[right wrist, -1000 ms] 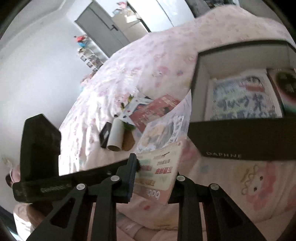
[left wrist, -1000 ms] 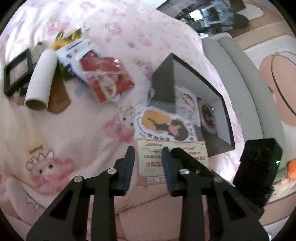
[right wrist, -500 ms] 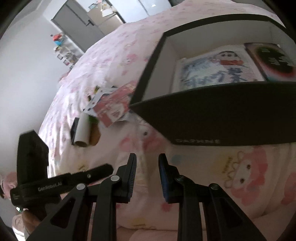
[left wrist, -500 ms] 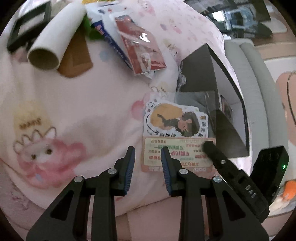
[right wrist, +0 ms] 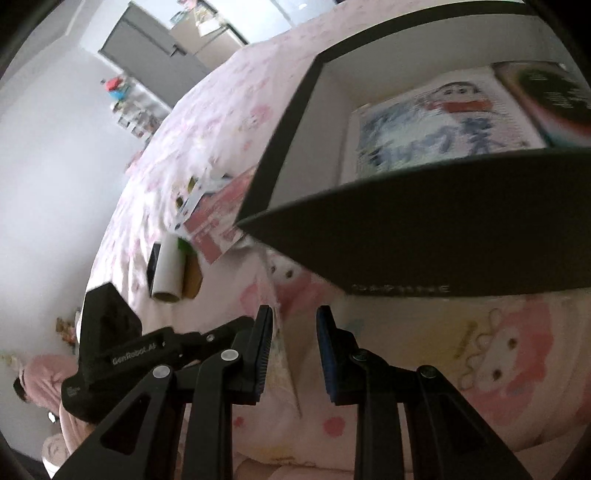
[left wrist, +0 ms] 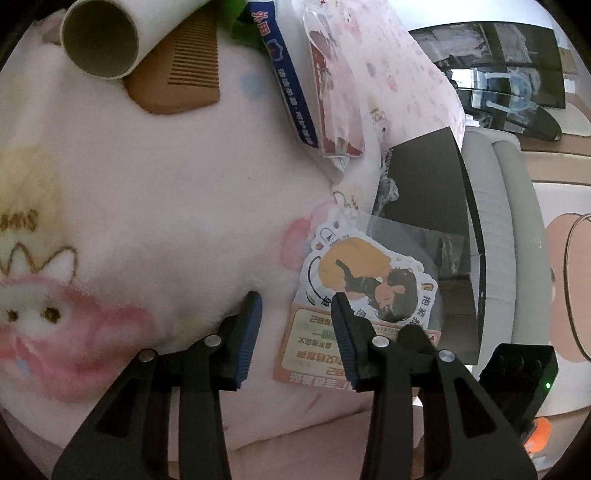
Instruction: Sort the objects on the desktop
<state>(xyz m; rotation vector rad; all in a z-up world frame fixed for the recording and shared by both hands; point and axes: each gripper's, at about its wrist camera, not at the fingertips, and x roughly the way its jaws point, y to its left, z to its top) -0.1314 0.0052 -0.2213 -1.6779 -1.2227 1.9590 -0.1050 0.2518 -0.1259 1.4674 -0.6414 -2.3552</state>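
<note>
A clear packet with a cartoon sticker [left wrist: 369,280] and an orange card [left wrist: 317,343] lies on the pink blanket, leaning against the black box [left wrist: 436,206]. My left gripper [left wrist: 295,328] is open, low over the blanket at the packet's left edge. My right gripper [right wrist: 293,343] is open; the packet's thin edge [right wrist: 286,354] stands between its fingers, touching neither. The box [right wrist: 443,236] holds a cartoon picture book [right wrist: 439,125]. A cardboard tube [left wrist: 110,33], brown comb [left wrist: 184,74], blue-striped packet [left wrist: 288,85] and red packet [left wrist: 332,99] lie further off.
The blanket edge drops off near the bottom of both views. A grey sofa arm [left wrist: 506,229] stands behind the box. My left gripper's body [right wrist: 110,339] shows at the right wrist view's left. The tube [right wrist: 168,269] lies beyond it.
My left gripper has dropped closer to the blanket and its fingers have opened wider beside the packet. My right gripper has let go of the packet and now sits open around its edge.
</note>
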